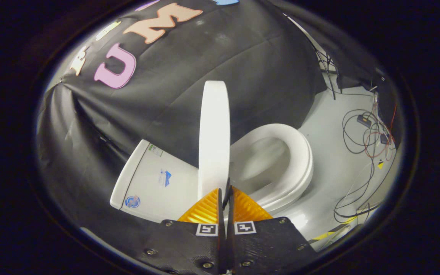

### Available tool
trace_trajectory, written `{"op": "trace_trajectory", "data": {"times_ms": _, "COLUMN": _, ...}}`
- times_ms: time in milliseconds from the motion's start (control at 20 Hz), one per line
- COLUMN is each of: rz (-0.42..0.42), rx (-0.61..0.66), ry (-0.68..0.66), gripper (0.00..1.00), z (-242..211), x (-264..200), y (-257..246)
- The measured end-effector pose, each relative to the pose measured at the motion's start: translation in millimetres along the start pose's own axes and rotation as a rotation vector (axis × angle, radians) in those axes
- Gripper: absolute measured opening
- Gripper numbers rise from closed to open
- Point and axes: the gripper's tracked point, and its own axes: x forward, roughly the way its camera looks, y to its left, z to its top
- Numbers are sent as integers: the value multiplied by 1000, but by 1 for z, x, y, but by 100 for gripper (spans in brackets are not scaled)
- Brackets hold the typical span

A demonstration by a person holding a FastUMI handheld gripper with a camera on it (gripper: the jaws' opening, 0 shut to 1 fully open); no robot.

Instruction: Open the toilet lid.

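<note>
A: What could go wrong from here?

B: The toilet lid [214, 133] stands on edge, raised well clear of the seat [300, 160], and the gripper [225, 191] sits right at its near rim. If it lets go before the lid leans past upright toward the tank [155, 179], I judge the lid could drop back to the right onto the seat and slam.

A: Is the claw actually holding it?

B: Hard to say. The two orange fingers [204, 210] are drawn together with barely a slit between them, and the lid's rim meets their tips. Whether that thin edge is pinched or merely touched from the side, I cannot tell; the fisheye bends things most just there.

A: Any other risk?

B: A smooth, glossy rim gives little purchase. A sideways push with the tips could skid off it, and the gripper might then knock the seat or the tank.

A: How does the lid look?

B: Plain white, hard and shiny, seen almost edge-on as a tall narrow band with a rounded top. The tank lies to its left with small stickers on its face; the seat and open bowl lie to its right. Farther right, loose cables [365, 141] trail over the pale floor [330, 168], well apart from the toilet.
</note>
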Motion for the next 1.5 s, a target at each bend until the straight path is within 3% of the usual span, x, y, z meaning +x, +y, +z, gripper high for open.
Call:
{"op": "trace_trajectory", "data": {"times_ms": 550, "rz": 99, "rx": -84, "ry": -26, "gripper": 5, "z": -2, "x": -7, "y": 46}}
{"op": "trace_trajectory", "data": {"times_ms": 1500, "rz": 117, "rx": -219, "ry": -92, "gripper": 6, "z": -15, "x": -11, "y": 100}}
